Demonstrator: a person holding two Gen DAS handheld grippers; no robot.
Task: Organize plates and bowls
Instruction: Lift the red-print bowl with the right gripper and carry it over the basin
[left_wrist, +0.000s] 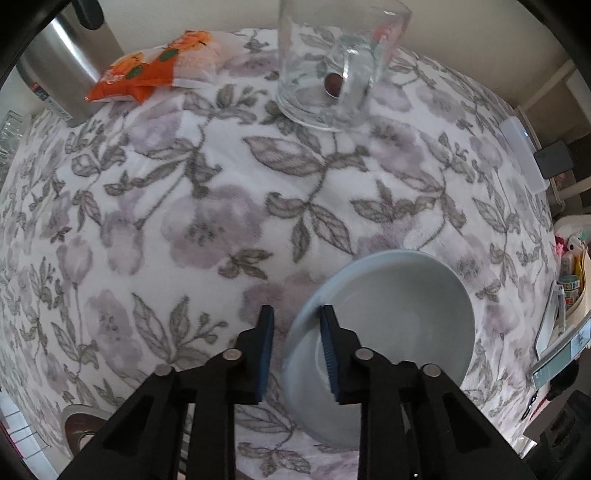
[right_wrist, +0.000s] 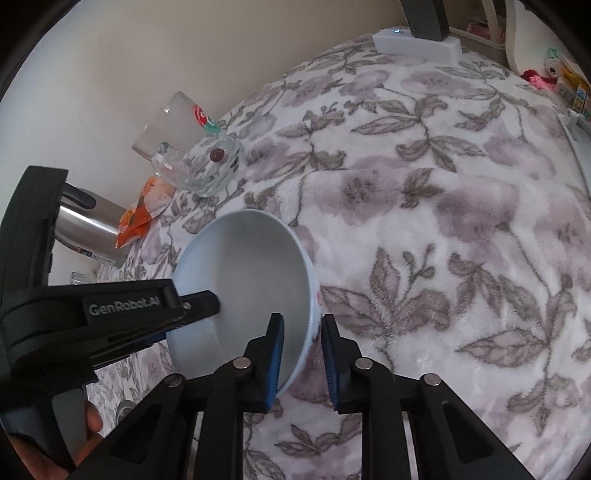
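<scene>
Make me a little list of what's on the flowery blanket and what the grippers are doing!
surface: flowery blanket
bowl: pale blue bowl, empty
left gripper: straddles the bowl's rim
right gripper: straddles the opposite rim
glass mug: upright, far side
orange packet: beside metal kettle
white box: far edge

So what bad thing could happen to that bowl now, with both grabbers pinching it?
The pale blue bowl is held only by thin bits of rim: the left gripper on one side, the right gripper on the other. If the hands pull apart or twist differently, the rim might slip out and the bowl drop onto the flowery cloth. Swung far forward, it could also bump the glass mug.
</scene>
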